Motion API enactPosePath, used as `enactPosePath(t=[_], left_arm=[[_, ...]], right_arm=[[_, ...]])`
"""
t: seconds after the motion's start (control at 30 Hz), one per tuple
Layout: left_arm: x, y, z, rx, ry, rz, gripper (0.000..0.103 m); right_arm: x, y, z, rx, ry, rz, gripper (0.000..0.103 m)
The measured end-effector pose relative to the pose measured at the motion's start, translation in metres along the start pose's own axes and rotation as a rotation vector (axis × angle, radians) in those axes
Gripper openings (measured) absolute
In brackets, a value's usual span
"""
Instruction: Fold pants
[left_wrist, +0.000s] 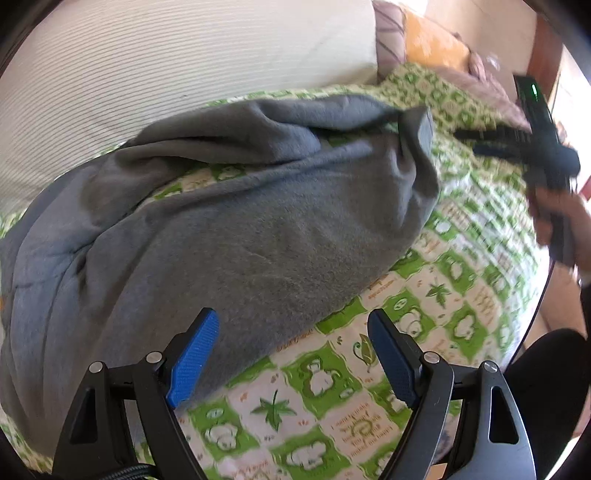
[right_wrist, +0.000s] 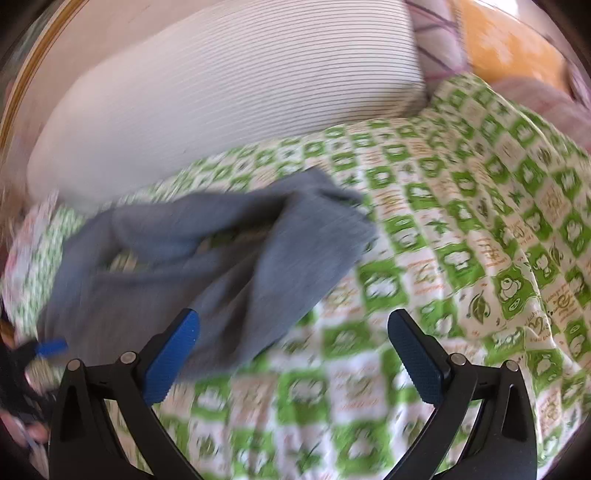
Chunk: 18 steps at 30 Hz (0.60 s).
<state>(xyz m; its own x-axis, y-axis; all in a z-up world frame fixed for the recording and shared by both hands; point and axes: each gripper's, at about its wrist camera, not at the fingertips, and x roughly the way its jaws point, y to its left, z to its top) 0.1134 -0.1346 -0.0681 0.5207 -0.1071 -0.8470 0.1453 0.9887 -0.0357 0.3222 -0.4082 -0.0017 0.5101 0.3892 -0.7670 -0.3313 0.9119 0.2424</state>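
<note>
Grey pants (left_wrist: 236, 221) lie rumpled on a green and white patterned bedspread (left_wrist: 417, 306), with folds and an open leg end toward the upper right. My left gripper (left_wrist: 291, 325) is open just above the pants' near edge, its left blue pad (left_wrist: 192, 365) over the grey cloth. In the right wrist view the same pants (right_wrist: 207, 258) lie left of centre, blurred by motion. My right gripper (right_wrist: 291, 332) is open over the bedspread (right_wrist: 443, 229), its left pad (right_wrist: 171, 358) overlapping the pants' edge. The right gripper (left_wrist: 491, 142) also shows in the left view, held by a hand.
A large cream striped pillow (left_wrist: 155, 74) lies behind the pants against the head of the bed. Pinkish and orange bedding (left_wrist: 436, 48) lies at the far right. A wooden bed frame edge (right_wrist: 33, 74) runs along the left of the right wrist view.
</note>
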Motion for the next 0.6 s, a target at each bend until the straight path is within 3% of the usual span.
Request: enactPosePath(t=[0.13, 0.3, 0.33, 0.4, 0.43, 0.47, 0.5, 0.53, 0.6], left_arm=[[0.019, -0.001, 0.002, 0.058, 0.034, 0.033, 0.083], [0.035, 0.002, 0.003, 0.072, 0.058, 0.056, 0.083], [0.039, 0.003, 0.004, 0.07, 0.061, 0.054, 0.083], [0.046, 0.007, 0.005, 0.061, 0.074, 0.04, 0.083], [0.047, 0.008, 0.005, 0.054, 0.075, 0.032, 0.083], [0.048, 0.011, 0.006, 0.04, 0.075, 0.017, 0.075], [0.048, 0.013, 0.007, 0.032, 0.074, 0.003, 0.061], [0.047, 0.015, 0.009, 0.03, 0.071, 0.0, 0.053], [0.042, 0.018, 0.013, 0.027, 0.07, -0.012, 0.02]], right_arm=[[0.014, -0.017, 0.021, 0.083, -0.056, 0.008, 0.102], [0.039, -0.012, 0.049, 0.046, -0.086, 0.014, 0.101], [0.047, -0.008, 0.053, 0.019, -0.074, -0.003, 0.093], [0.057, -0.004, 0.054, -0.017, -0.035, -0.03, 0.055], [0.064, -0.005, 0.052, -0.018, 0.007, -0.031, 0.024], [0.064, -0.009, 0.05, -0.005, 0.016, -0.021, 0.012], [0.062, -0.012, 0.047, 0.009, 0.014, -0.016, 0.011], [0.058, -0.016, 0.045, 0.015, 0.01, -0.018, 0.009], [0.043, -0.023, 0.038, 0.03, -0.004, -0.024, 0.007]])
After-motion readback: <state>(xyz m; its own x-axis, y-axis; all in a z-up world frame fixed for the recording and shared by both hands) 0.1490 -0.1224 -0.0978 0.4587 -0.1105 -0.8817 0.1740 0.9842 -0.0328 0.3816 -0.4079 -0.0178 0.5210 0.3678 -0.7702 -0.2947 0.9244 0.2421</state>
